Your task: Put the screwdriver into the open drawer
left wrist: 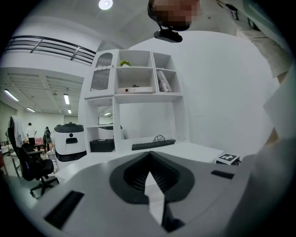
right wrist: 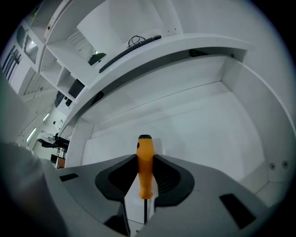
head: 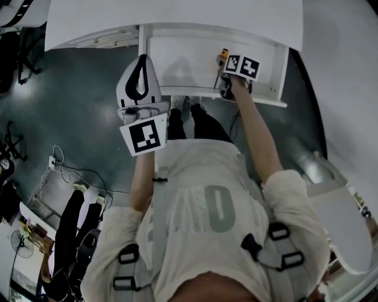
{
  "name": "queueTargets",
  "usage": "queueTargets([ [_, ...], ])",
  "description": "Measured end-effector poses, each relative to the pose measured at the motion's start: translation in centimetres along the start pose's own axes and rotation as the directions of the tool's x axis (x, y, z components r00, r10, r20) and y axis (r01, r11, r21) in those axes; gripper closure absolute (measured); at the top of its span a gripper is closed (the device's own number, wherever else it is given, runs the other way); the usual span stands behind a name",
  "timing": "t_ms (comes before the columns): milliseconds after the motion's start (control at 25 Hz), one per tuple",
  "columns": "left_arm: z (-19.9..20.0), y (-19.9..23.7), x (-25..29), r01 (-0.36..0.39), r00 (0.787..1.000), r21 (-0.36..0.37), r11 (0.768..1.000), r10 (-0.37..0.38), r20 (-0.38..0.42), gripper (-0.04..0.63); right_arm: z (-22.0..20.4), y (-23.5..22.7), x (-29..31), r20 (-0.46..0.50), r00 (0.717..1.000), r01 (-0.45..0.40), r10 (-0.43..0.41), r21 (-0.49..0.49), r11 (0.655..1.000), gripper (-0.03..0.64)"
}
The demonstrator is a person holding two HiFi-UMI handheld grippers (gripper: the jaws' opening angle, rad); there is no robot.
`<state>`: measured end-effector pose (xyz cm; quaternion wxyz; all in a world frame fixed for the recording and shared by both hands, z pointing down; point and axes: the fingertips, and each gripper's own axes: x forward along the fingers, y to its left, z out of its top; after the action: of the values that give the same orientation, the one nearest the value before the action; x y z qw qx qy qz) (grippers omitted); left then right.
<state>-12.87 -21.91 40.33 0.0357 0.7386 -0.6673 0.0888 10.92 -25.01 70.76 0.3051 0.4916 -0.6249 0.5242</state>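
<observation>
The white drawer stands pulled out from under the desk, its bare floor filling the right gripper view. My right gripper hangs over the drawer's right part, pointing steeply down. It is shut on the screwdriver, whose orange handle with a black cap sticks out between the jaws above the drawer floor. My left gripper is at the drawer's left front corner, outside it and pointing nearly level. Its jaws meet with nothing between them.
The white desktop lies above the drawer and carries a black keyboard and a shelf unit. A white machine and an office chair stand to the left. Cables lie on the dark floor.
</observation>
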Motion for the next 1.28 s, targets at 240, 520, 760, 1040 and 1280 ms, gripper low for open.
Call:
queueTargets([
  [240, 0.0, -0.4, -0.6, -0.012, 1.0, -0.004, 1.0, 0.012, -0.003, 0.591, 0.0, -0.6, 0.2, 0.01, 1.0, 0.016, -0.016, 0.008, 1.0, 0.514],
  [520, -0.1, 0.0, -1.5, -0.026, 1.0, -0.004, 1.0, 0.026, -0.007, 0.591, -0.2, -0.4, 0.1, 0.015, 0.999, 0.051, -0.05, -0.016, 0.999, 0.514],
  [760, -0.1, -0.1, -1.7, -0.038, 0.999, -0.014, 0.999, 0.038, -0.004, 0.591, 0.0, -0.4, 0.2, 0.015, 0.999, 0.047, -0.047, -0.029, 0.998, 0.514],
  [1040, -0.4, 0.1, -2.2, -0.041, 0.999, -0.024, 0.999, 0.041, -0.021, 0.591, -0.4, -0.2, 0.0, 0.01, 0.997, 0.08, -0.08, -0.09, 0.993, 0.504],
  [1280, -0.1, 0.3, -2.1, -0.043, 0.999, -0.022, 0.999, 0.043, -0.004, 0.591, -0.3, 0.4, 0.2, 0.004, 0.997, 0.073, -0.073, -0.115, 0.991, 0.46],
])
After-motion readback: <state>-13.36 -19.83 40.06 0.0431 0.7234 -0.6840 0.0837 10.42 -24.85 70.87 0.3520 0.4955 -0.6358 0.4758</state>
